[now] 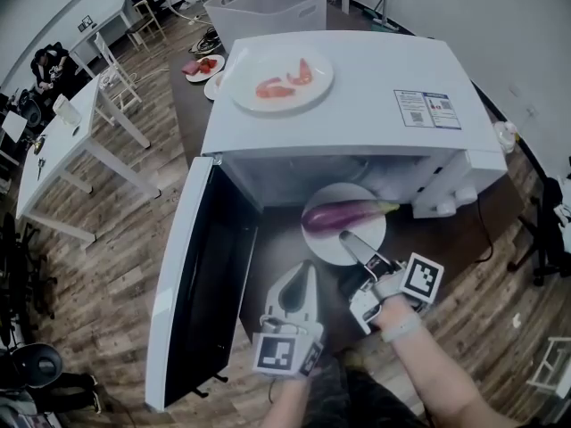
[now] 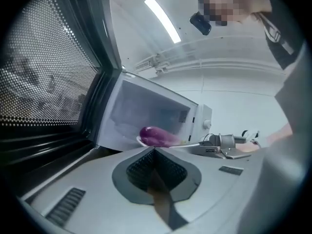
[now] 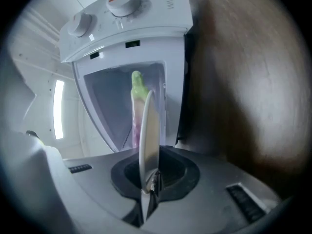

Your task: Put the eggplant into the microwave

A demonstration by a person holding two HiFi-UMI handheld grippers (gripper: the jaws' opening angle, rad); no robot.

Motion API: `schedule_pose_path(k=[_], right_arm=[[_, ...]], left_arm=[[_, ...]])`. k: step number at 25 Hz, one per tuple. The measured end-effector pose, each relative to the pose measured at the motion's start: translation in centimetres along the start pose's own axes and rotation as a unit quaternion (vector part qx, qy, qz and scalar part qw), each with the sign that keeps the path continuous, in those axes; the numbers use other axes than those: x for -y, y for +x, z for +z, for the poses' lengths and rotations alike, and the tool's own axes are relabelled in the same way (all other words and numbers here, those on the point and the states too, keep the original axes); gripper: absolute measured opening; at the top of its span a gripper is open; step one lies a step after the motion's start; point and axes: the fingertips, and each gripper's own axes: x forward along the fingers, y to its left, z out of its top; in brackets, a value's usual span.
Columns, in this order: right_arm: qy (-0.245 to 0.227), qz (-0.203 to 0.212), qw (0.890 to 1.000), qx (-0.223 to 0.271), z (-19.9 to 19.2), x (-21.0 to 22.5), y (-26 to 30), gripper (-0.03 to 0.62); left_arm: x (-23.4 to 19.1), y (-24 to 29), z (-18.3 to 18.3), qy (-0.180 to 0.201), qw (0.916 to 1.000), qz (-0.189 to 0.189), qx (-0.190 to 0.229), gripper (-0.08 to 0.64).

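At the open mouth of the white microwave (image 1: 357,87), a purple eggplant (image 1: 343,214) is seen lying lengthwise on a white plate (image 1: 332,248), its green stem (image 1: 389,207) pointed toward the side with the control panel. The plate is held level, just at the front edge of the cavity; whether any of it is already over the cavity floor cannot be told. The plate's near rim is pinched between the jaws of the right gripper (image 1: 346,237): in the right gripper view the plate is seen edge-on, clamped between the pads, with the eggplant beyond it and two knobs (image 3: 122,1) on the panel. The left gripper (image 1: 307,267) is held low, beside the right one and nearer the door, apart from the plate; its jaws are closed together with nothing between them. The microwave door (image 1: 201,283) is swung wide open on the left. On top of the microwave a second plate (image 1: 308,94) is noted, with pink food pieces (image 1: 299,72) on it, and two printed stickers (image 1: 428,110) near the right edge. The microwave is set on a dark tabletop (image 1: 281,248). A white bin (image 1: 268,7) is seen behind the microwave.
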Motion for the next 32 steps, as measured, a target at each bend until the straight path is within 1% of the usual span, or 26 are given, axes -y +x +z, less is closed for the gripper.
schedule_pose_path(k=[5, 10, 16, 22, 24, 28, 32], right_arm=[[0.0, 0.001, 1.0, 0.0, 0.2, 0.1, 1.6, 0.009], [-0.002, 0.0, 1.0, 0.0, 0.6, 0.2, 2.6, 0.009], [-0.008, -0.008, 1.0, -0.003, 0.9, 0.2, 3.7, 0.009], [-0.008, -0.011, 1.0, 0.0, 1.2, 0.3, 4.5, 0.009], [-0.008, -0.016, 1.0, 0.001, 1.6, 0.3, 4.8, 0.009], [-0.006, -0.022, 1.0, 0.0, 1.7, 0.3, 5.4, 0.009], [-0.007, -0.021, 1.0, 0.003, 1.9, 0.3, 5.7, 0.011]], left_arm=[[1.0, 1.3, -0.2, -0.006, 0.9998, -0.019, -0.006, 0.003], [0.5, 2.1, -0.7, -0.009, 0.9996, -0.013, -0.023, 0.002], [0.4, 2.9, -0.9, -0.015, 0.9991, -0.027, -0.028, 0.002], [0.3, 4.0, -0.6, -0.015, 0.999, -0.028, -0.03, 0.002], [0.1, 4.4, -0.5, -0.012, 0.999, -0.029, -0.031, 0.002], [0.8, 5.0, -0.2, -0.003, 0.9986, -0.044, -0.031, 0.002], [0.7, 5.4, -0.2, -0.008, 0.9985, -0.046, -0.03, 0.002]])
